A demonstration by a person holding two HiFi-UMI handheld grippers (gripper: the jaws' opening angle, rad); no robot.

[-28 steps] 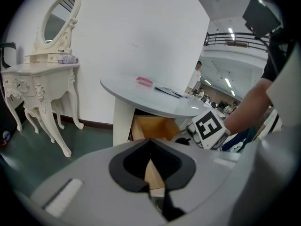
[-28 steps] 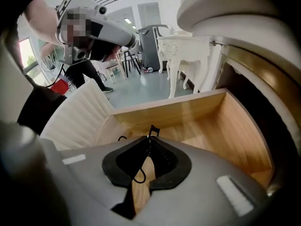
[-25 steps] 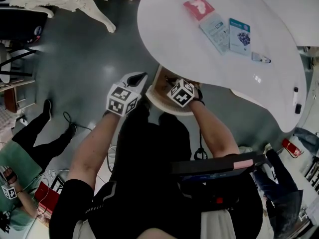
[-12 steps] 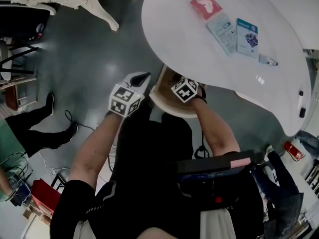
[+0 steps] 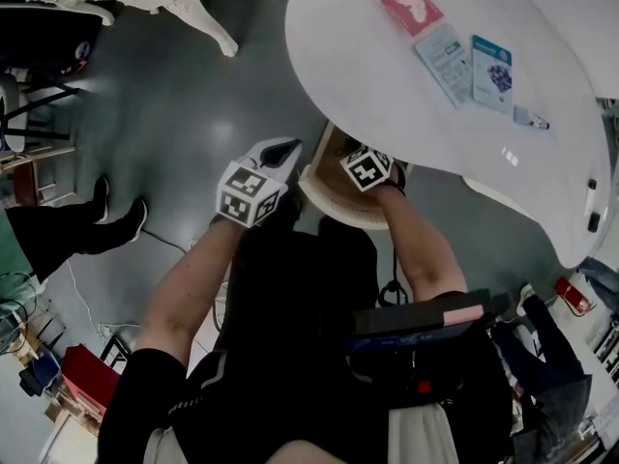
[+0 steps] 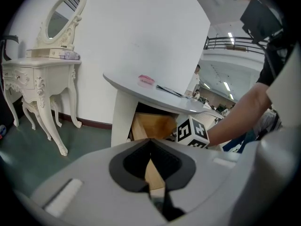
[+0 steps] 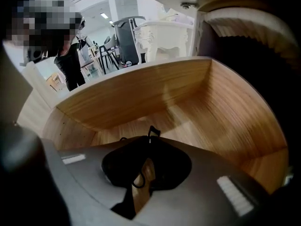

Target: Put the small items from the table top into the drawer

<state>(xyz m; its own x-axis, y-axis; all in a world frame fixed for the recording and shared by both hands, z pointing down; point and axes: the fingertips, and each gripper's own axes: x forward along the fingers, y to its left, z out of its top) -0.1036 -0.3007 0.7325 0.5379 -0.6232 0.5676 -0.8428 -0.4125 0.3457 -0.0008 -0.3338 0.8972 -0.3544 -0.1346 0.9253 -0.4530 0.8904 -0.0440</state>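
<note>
Right gripper (image 7: 149,133) is inside the open wooden drawer (image 7: 197,98), pointing steeply down. Its jaws are nearly together, pinching a thin black looped item (image 7: 151,130), with one end poking out past the tips and a loop hanging in the gap behind them. Left gripper (image 6: 150,144) has its jaws together and empty, and hangs just beside the drawer front, apparently not bracing it. On the white surface (image 5: 387,85) there remain a red packet (image 5: 411,9), two blue-and-white packets (image 5: 443,50) (image 5: 492,61) and a small pen-like piece (image 5: 532,119). Main risk: the wiry loop may catch on a pad as the jaws open and ride back out with the gripper. It could also spring out over the low front wall if let go too high. Secondary risk: a knock on the unbraced drawer could push it inward under the surface.
</note>
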